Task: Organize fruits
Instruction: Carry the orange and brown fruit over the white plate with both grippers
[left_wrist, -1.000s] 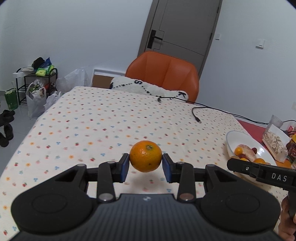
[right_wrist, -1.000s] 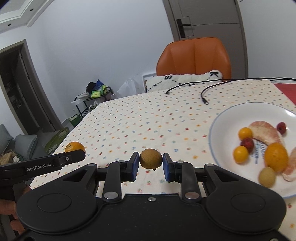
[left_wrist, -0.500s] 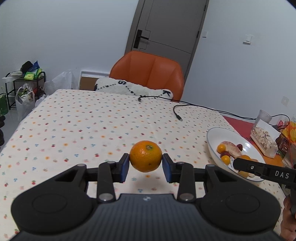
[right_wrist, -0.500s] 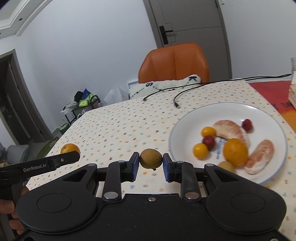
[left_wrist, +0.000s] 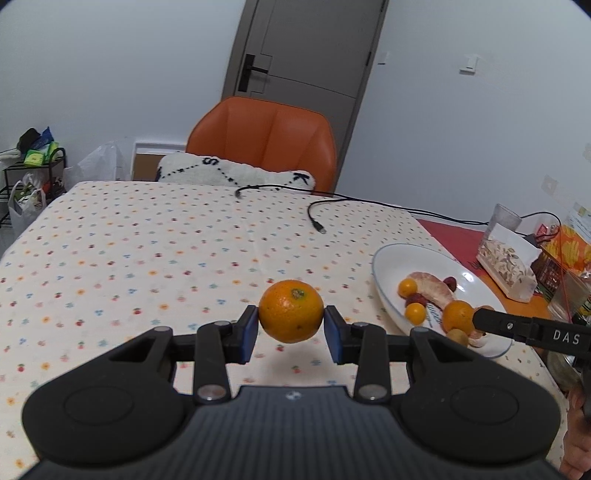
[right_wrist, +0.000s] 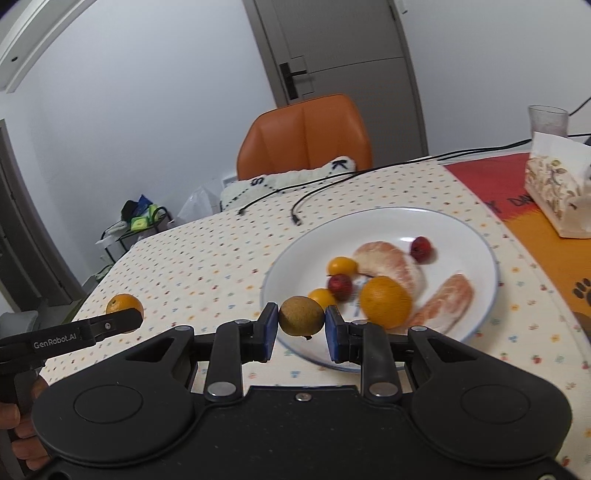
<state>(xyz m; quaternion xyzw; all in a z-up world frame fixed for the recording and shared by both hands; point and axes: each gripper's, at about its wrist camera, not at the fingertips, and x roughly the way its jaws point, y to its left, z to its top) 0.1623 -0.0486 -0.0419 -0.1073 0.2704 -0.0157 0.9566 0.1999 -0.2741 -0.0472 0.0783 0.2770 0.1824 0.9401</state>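
Note:
My left gripper (left_wrist: 291, 328) is shut on an orange (left_wrist: 290, 311) and holds it above the dotted tablecloth, left of the white plate (left_wrist: 384, 266). My right gripper (right_wrist: 301, 326) is shut on a small brown-green fruit (right_wrist: 301, 315) and holds it over the near left rim of the plate (right_wrist: 461, 229). The plate holds an orange (right_wrist: 385, 301), two peeled citrus segments (right_wrist: 391, 262), small yellow fruits (right_wrist: 342, 264) and red berries (right_wrist: 421, 248). The left gripper with its orange (right_wrist: 123, 304) shows at the left of the right wrist view.
An orange chair (left_wrist: 266, 136) with a white cushion (left_wrist: 236, 171) stands at the table's far side. Black cables (left_wrist: 317, 218) lie across the cloth. A snack bag (right_wrist: 554, 184), a glass (right_wrist: 548, 118) and a red-orange mat (right_wrist: 498, 177) are right of the plate.
Both grippers have moved right toward the plate, each still holding its fruit. The right gripper now hangs over the plate's near rim.

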